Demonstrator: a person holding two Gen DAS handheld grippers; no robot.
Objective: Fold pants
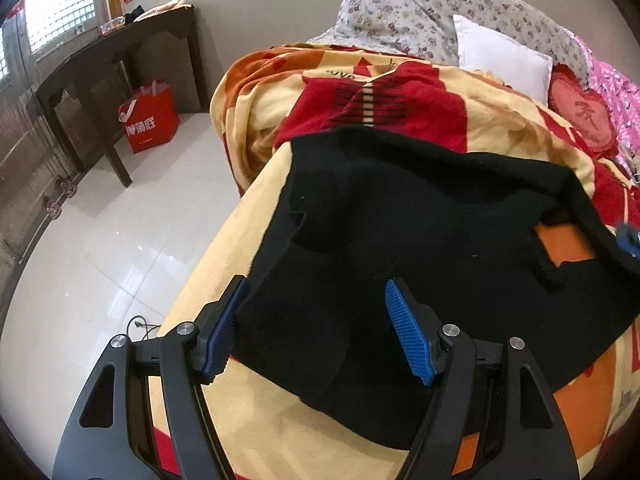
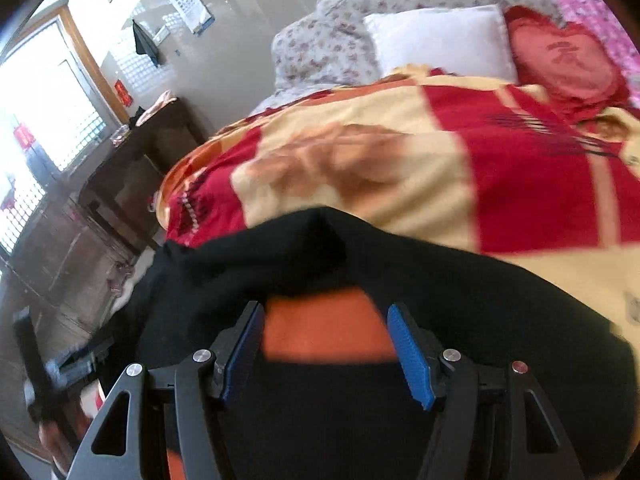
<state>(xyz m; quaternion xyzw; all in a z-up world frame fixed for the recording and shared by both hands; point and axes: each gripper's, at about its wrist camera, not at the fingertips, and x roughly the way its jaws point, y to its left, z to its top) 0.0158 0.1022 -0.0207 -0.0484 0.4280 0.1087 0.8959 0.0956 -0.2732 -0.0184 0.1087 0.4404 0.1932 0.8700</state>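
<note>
Black pants (image 1: 400, 216) lie spread on a yellow, red and orange blanket (image 1: 492, 108) on the bed. My left gripper (image 1: 314, 292) is open, its blue pads (image 1: 408, 336) apart over the near edge of the pants. In the right wrist view the pants (image 2: 460, 300) fill the foreground, with a patch of orange blanket (image 2: 324, 332) showing through a gap in them. My right gripper (image 2: 324, 320) is open and empty just above that gap. Its blue tip (image 1: 628, 240) shows at the right edge of the left wrist view.
A white pillow (image 1: 500, 56), a red heart cushion (image 1: 580, 116) and a floral quilt (image 1: 400, 8) lie at the head of the bed. A dark wooden table (image 1: 112, 52) and a red shopping bag (image 1: 150, 116) stand on the white tiled floor (image 1: 120, 248) to the left.
</note>
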